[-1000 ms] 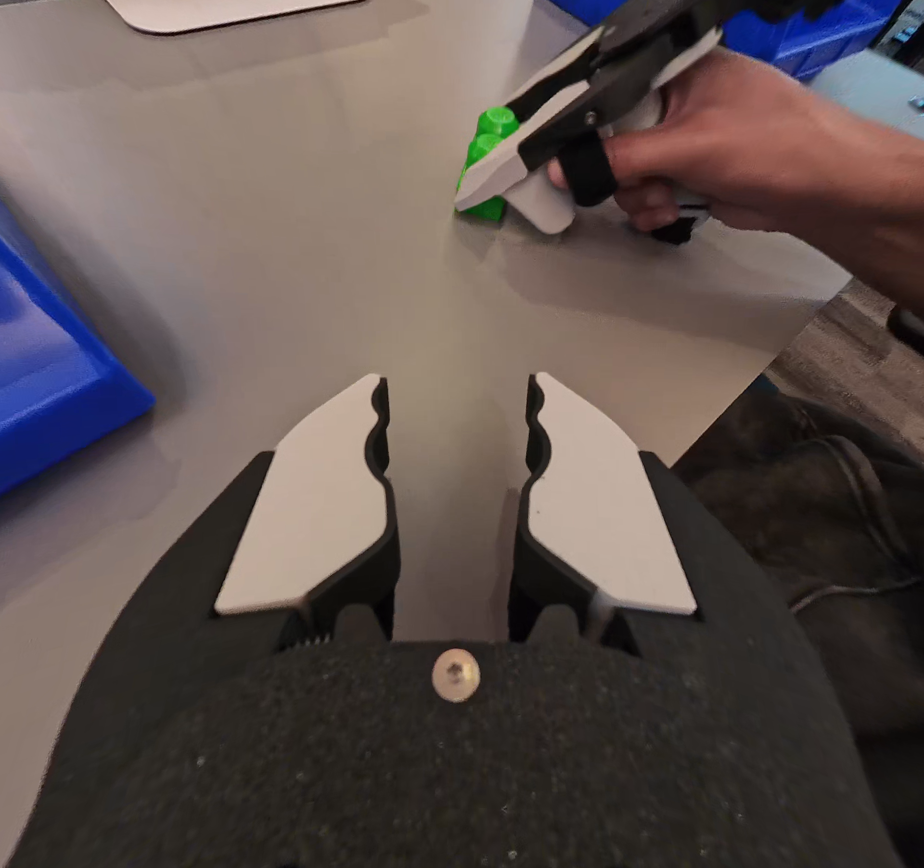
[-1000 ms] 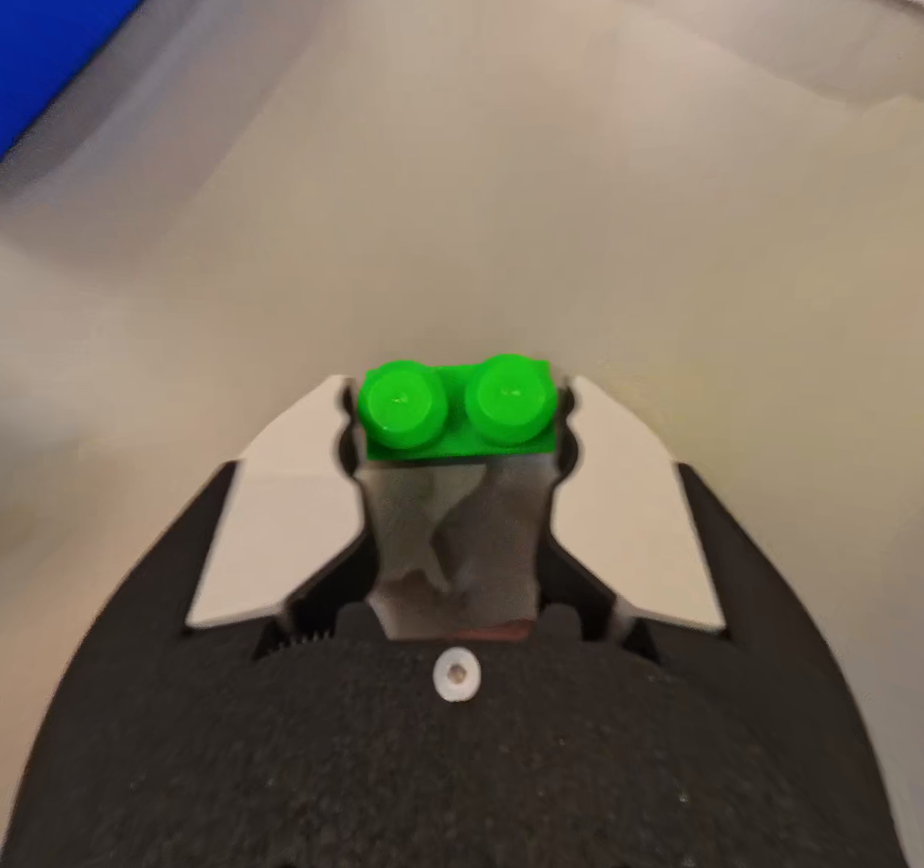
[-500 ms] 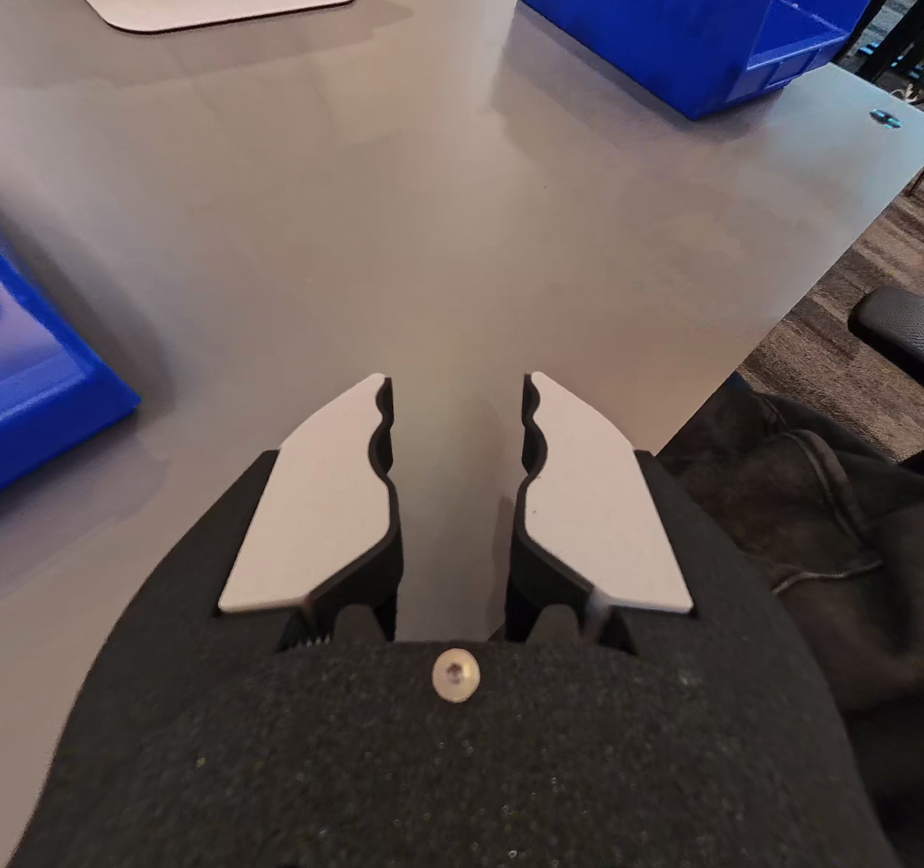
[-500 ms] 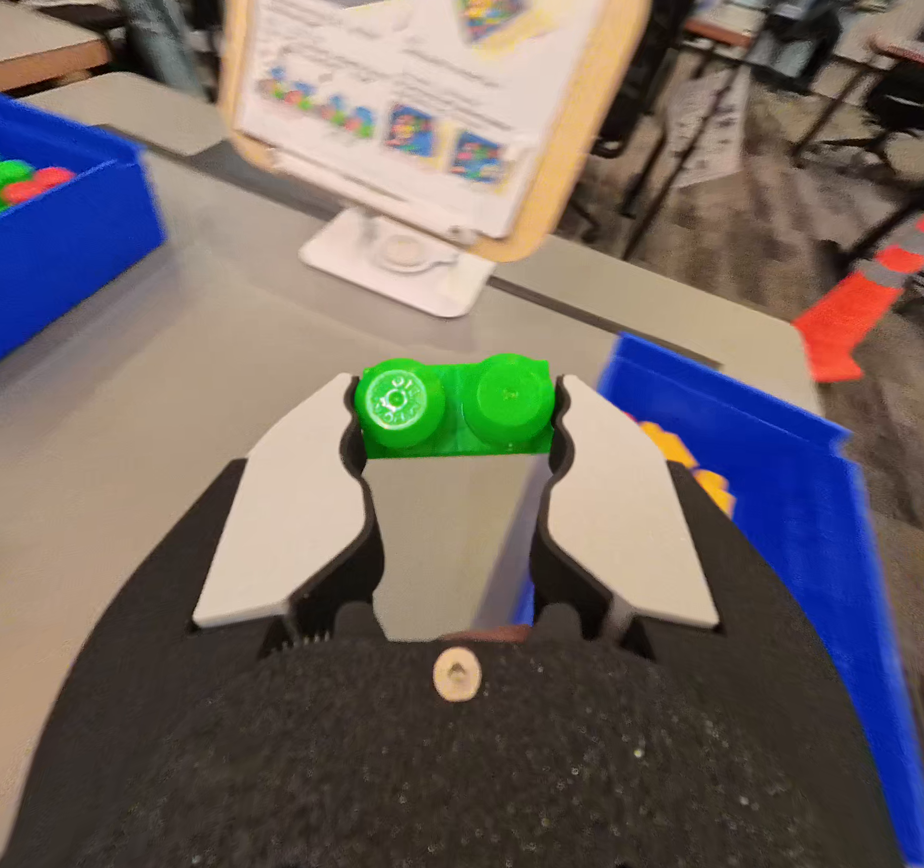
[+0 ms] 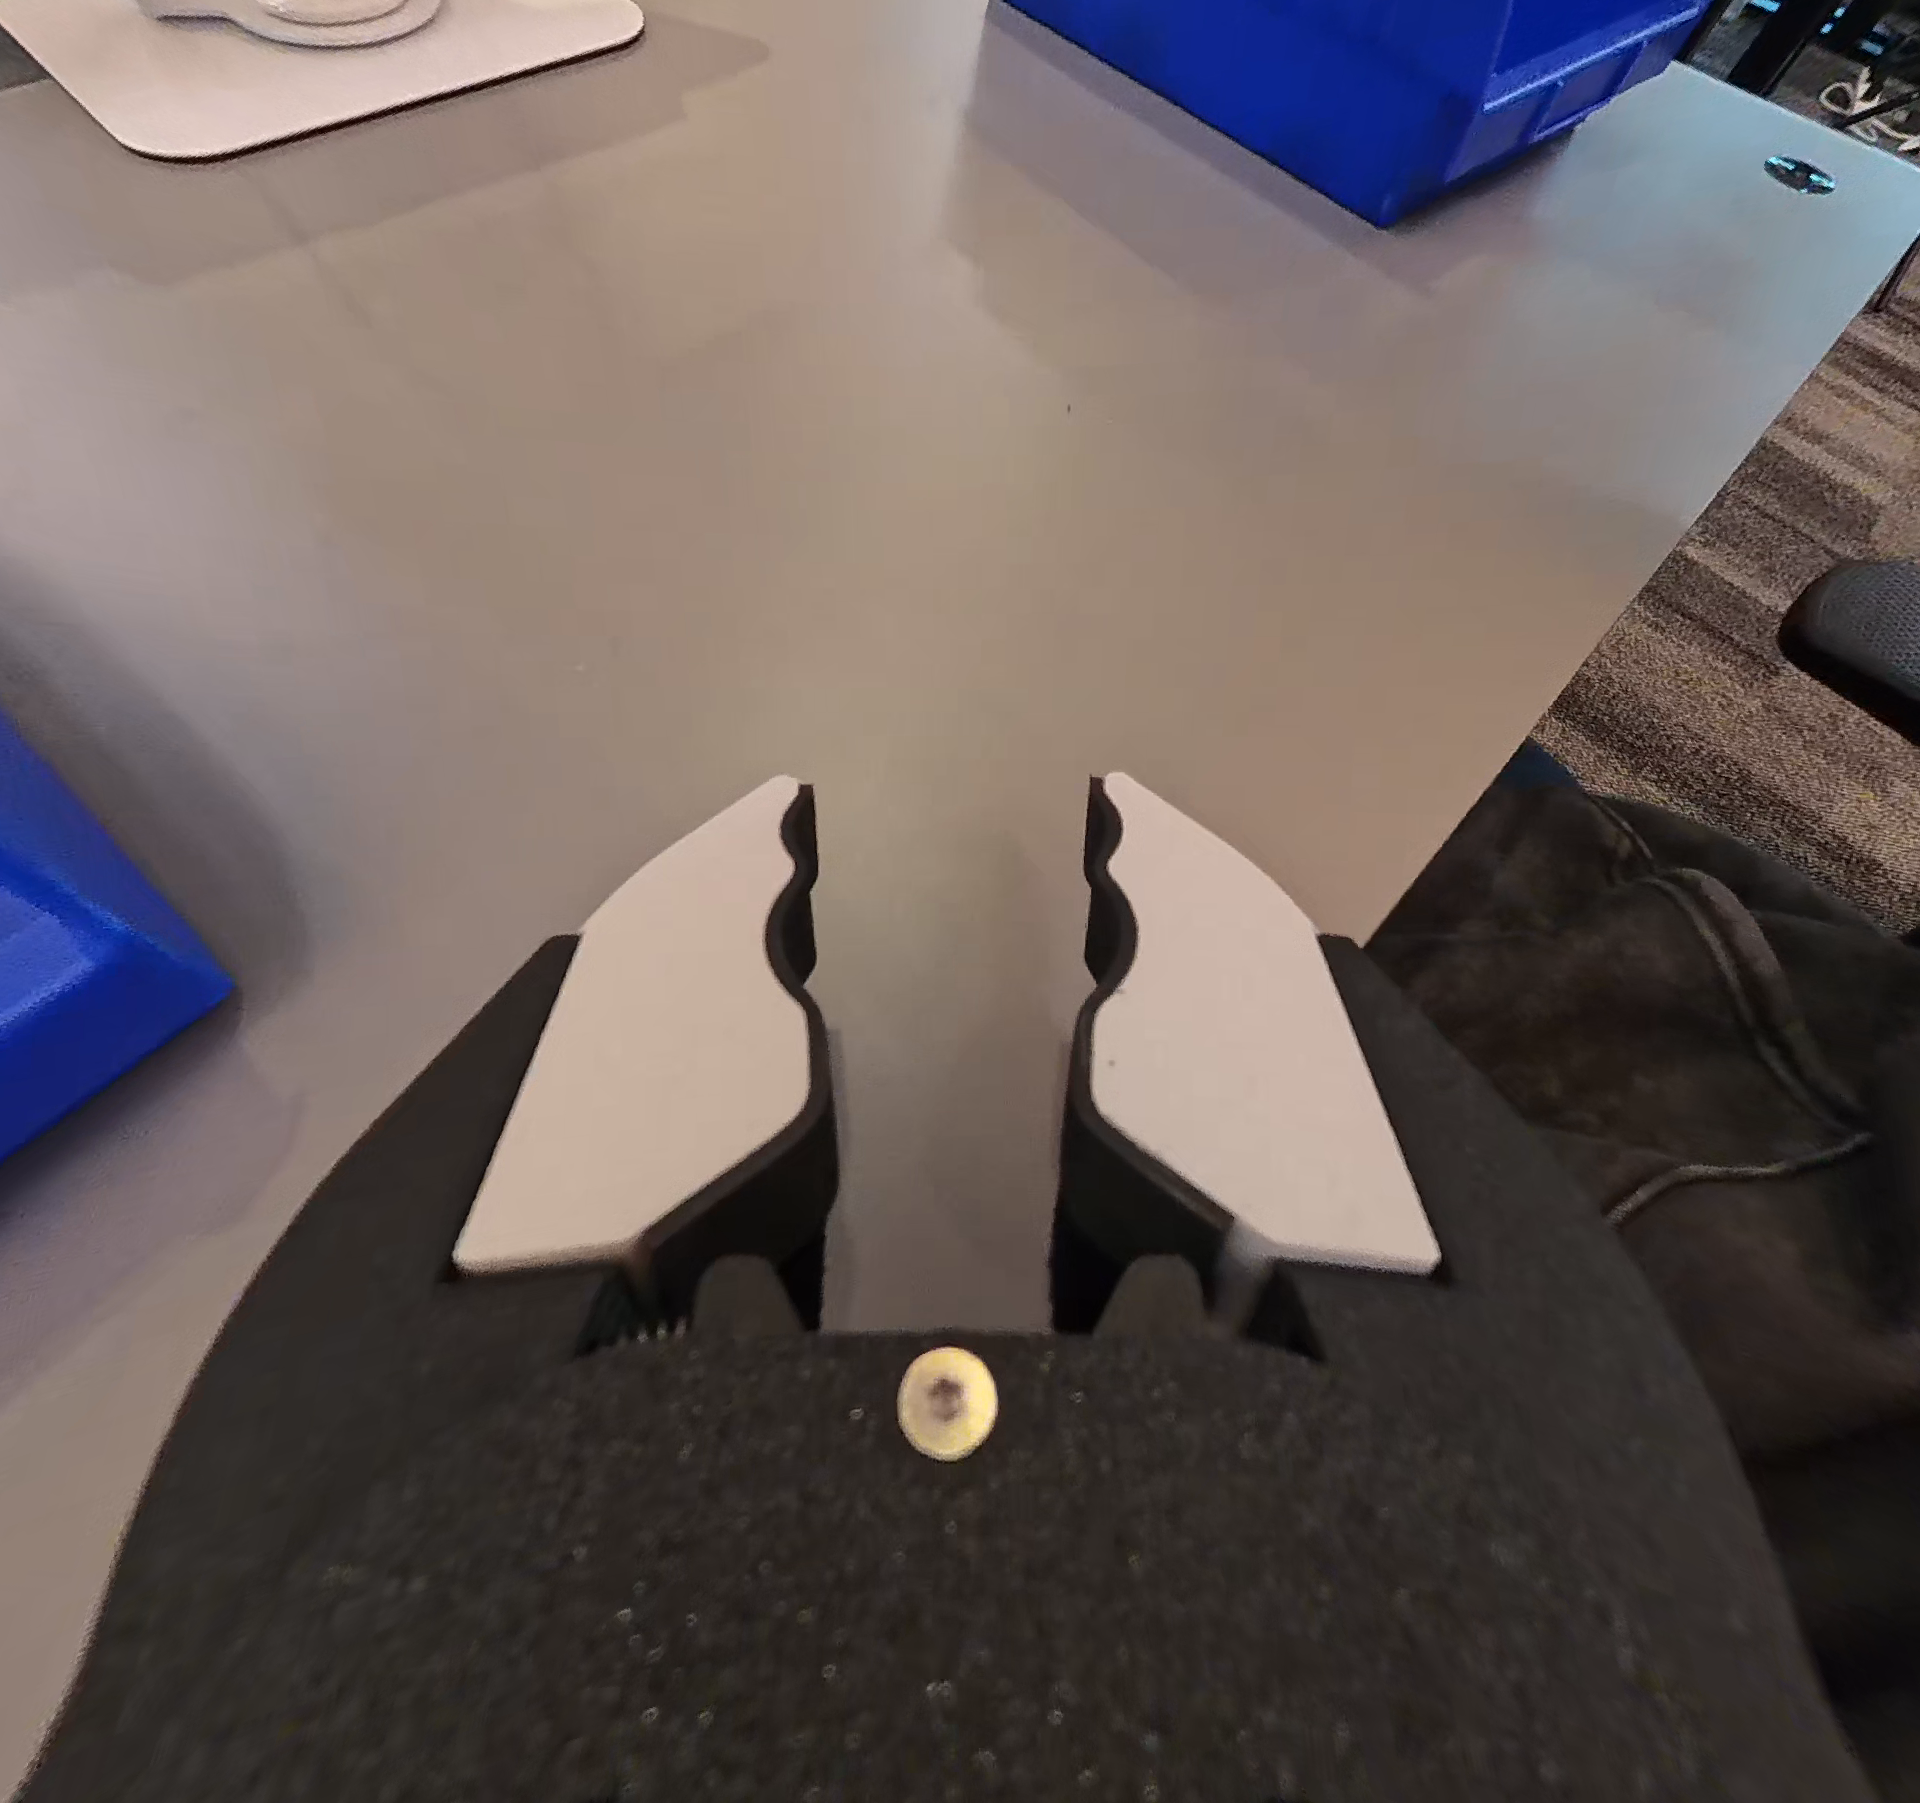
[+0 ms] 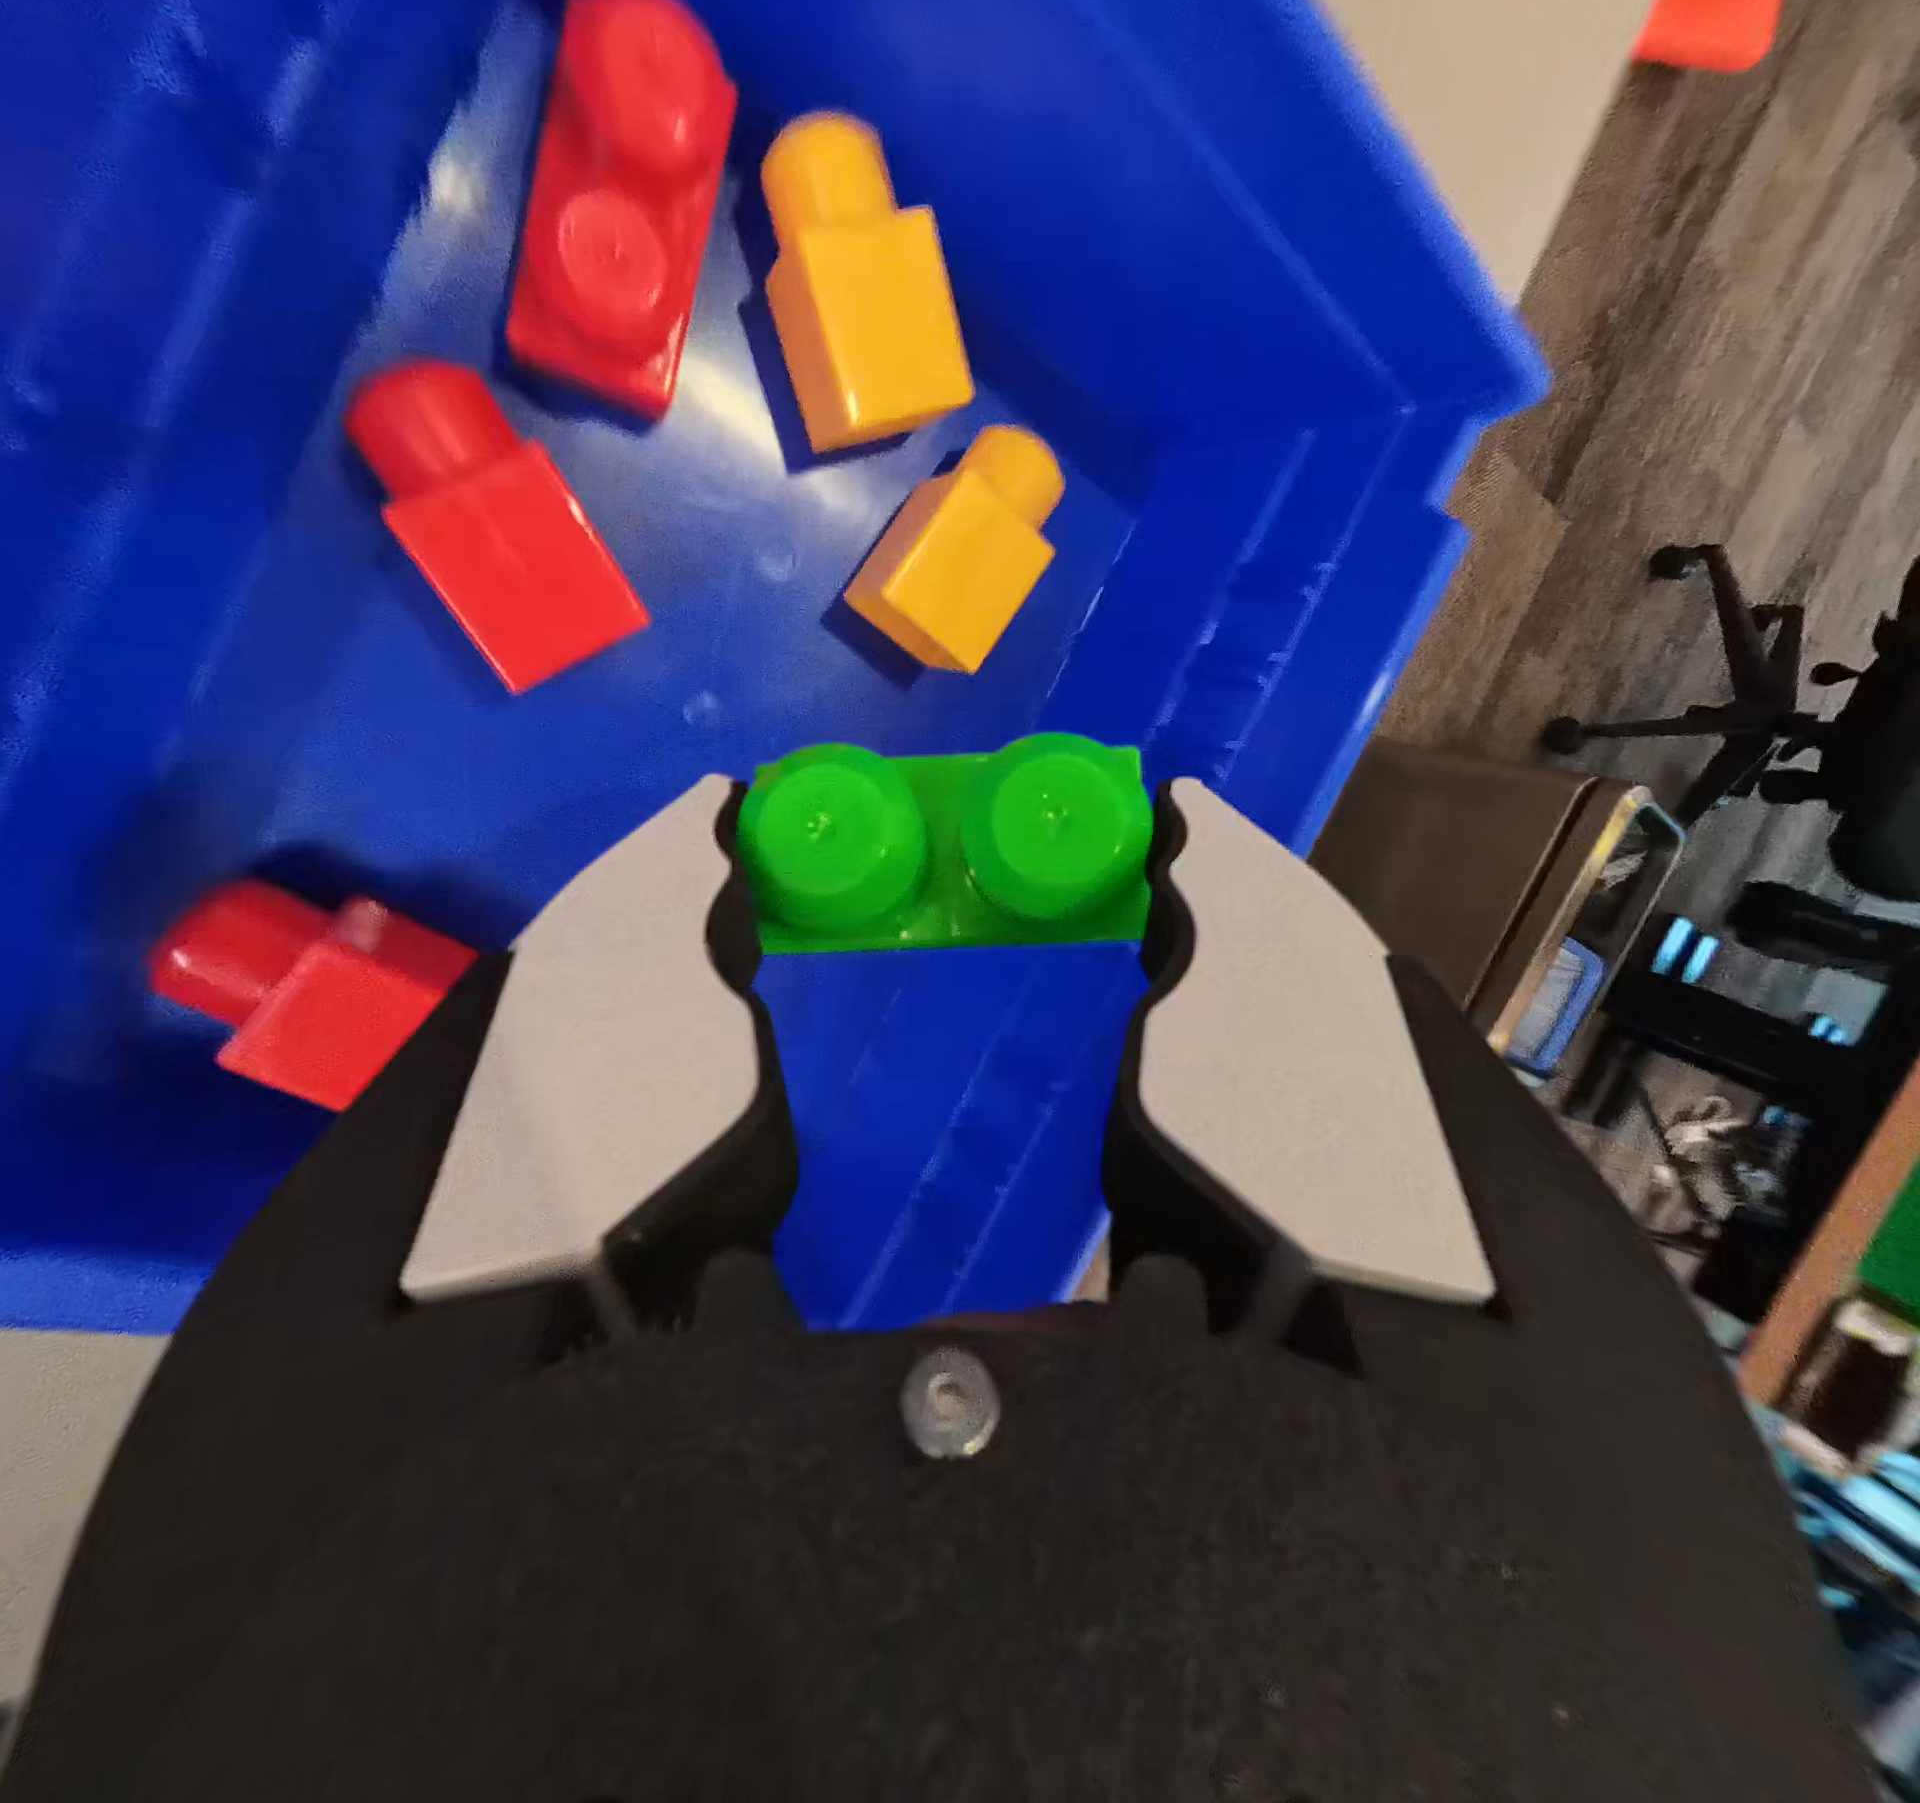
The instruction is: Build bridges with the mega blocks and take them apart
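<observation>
Your right gripper (image 6: 945, 860) clamps the green two-stud block (image 6: 940, 844) by its short ends over the blue bin (image 6: 1299, 319); it's light, rigid, slick plastic, so hold those flat ends; your left gripper (image 5: 951, 854) gapes empty

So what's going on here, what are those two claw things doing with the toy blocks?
A person is working two hand-held grippers. The right gripper is clamped on a green two-stud block and holds it over a blue bin where red and yellow blocks lie loose. It looks set to drop the green one in with them. The left gripper hangs open and empty over the bare grey table.
</observation>
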`<move>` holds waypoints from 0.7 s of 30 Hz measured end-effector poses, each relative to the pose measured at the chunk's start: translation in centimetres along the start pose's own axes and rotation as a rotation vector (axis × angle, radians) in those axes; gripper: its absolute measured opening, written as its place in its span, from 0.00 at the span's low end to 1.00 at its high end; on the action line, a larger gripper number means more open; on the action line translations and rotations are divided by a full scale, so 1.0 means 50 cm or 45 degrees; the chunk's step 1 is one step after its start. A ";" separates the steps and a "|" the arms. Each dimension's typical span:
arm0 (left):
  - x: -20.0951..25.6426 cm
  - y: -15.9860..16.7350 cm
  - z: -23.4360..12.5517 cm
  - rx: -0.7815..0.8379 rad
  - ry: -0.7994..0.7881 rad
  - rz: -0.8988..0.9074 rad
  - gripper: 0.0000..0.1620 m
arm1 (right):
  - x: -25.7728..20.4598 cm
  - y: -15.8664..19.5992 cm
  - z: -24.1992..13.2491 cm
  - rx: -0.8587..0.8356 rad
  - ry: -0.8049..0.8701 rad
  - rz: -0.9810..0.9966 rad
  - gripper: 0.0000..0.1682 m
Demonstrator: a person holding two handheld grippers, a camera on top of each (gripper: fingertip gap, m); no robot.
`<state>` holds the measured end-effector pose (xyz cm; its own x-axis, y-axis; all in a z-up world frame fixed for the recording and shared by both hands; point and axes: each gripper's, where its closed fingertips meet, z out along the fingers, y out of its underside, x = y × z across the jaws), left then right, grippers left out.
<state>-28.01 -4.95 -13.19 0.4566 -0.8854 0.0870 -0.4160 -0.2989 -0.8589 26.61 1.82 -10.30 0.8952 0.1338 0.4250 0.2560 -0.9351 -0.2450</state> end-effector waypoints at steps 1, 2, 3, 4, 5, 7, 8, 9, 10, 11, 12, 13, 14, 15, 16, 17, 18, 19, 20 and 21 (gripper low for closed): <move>0.000 0.001 0.001 -0.003 0.002 0.003 0.30 | -0.006 0.008 0.009 -0.054 -0.028 -0.067 0.43; 0.000 0.003 0.004 -0.011 0.003 0.005 0.30 | -0.015 0.017 0.016 -0.106 -0.061 -0.141 0.43; -0.001 0.007 0.006 -0.021 0.003 0.006 0.30 | -0.022 0.028 0.023 -0.160 -0.086 -0.219 0.43; -0.002 0.011 0.009 -0.031 0.005 0.004 0.30 | -0.024 0.042 0.029 -0.230 -0.091 -0.283 0.43; -0.002 0.014 0.012 -0.038 0.010 -0.001 0.30 | -0.023 0.053 0.036 -0.292 -0.091 -0.341 0.43; 0.000 0.020 0.016 -0.051 0.025 -0.010 0.31 | -0.029 0.066 0.052 -0.362 -0.129 -0.455 0.43; 0.000 0.023 0.018 -0.057 0.028 -0.012 0.31 | -0.026 0.069 0.060 -0.397 -0.119 -0.491 0.43; 0.001 0.025 0.018 -0.062 0.028 -0.011 0.31 | -0.019 0.072 0.068 -0.432 -0.093 -0.528 0.43; 0.001 0.026 0.018 -0.065 0.027 -0.007 0.31 | -0.013 0.072 0.076 -0.452 -0.075 -0.569 0.43; 0.000 0.026 0.017 -0.067 0.024 -0.002 0.31 | -0.009 0.069 0.085 -0.453 -0.066 -0.588 0.43; 0.000 0.026 0.016 -0.067 0.020 0.001 0.31 | -0.006 0.065 0.093 -0.449 -0.064 -0.579 0.43; -0.001 0.025 0.014 -0.064 0.017 0.002 0.31 | -0.005 0.063 0.102 -0.436 -0.076 -0.559 0.44; -0.002 0.024 0.013 -0.061 0.014 0.003 0.31 | -0.004 0.059 0.109 -0.413 -0.088 -0.540 0.44; -0.003 0.023 0.011 -0.060 0.010 0.002 0.31 | -0.001 0.055 0.115 -0.389 -0.091 -0.523 0.44; -0.004 0.023 0.009 -0.059 0.007 0.001 0.31 | 0.001 0.055 0.120 -0.376 -0.092 -0.507 0.44; -0.005 0.024 0.008 -0.059 0.004 -0.001 0.31 | 0.003 0.058 0.123 -0.371 -0.094 -0.494 0.44; -0.007 0.025 0.007 -0.059 0.001 -0.003 0.31 | 0.005 0.059 0.125 -0.361 -0.087 -0.490 0.44; -0.008 0.026 0.007 -0.060 0.000 -0.007 0.31 | 0.009 0.059 0.126 -0.348 -0.068 -0.496 0.45; -0.008 0.027 0.007 -0.062 0.001 -0.011 0.31 | 0.011 0.060 0.123 -0.332 -0.055 -0.501 0.45; -0.008 0.029 0.007 -0.065 0.003 -0.015 0.31 | 0.010 0.058 0.119 -0.305 -0.052 -0.493 0.46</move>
<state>-28.52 -4.88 -14.64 0.4597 -0.8826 0.0984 -0.4500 -0.3270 -0.8310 29.98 1.15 -15.97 0.7650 0.4967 0.4099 0.4873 -0.8626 0.1358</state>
